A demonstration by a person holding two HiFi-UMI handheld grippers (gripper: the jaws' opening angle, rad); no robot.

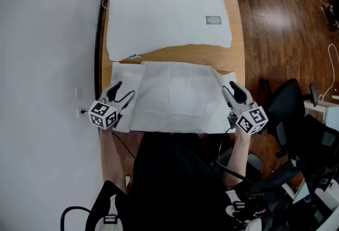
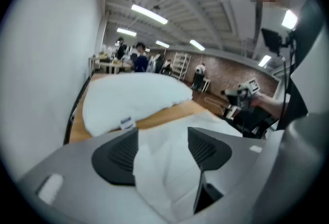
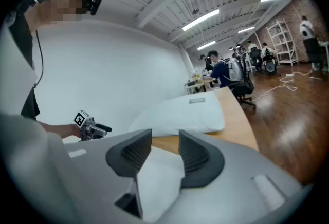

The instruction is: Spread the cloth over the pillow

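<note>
The flat white fabric cloth [image 1: 175,97] lay on the wooden table [image 1: 185,54], its side edges between both sets of open jaws; the plump white pillow [image 1: 164,15] sat beyond them. Likely the left gripper [image 1: 123,92] and right gripper [image 1: 229,89] needed to pinch evenly before lifting together.

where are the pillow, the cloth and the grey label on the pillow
pillow [image 1: 159,20]: head view, middle of its top face
cloth [image 1: 175,98]: head view, centre of the flat sheet
grey label [image 1: 213,20]: head view, middle of the patch
</note>
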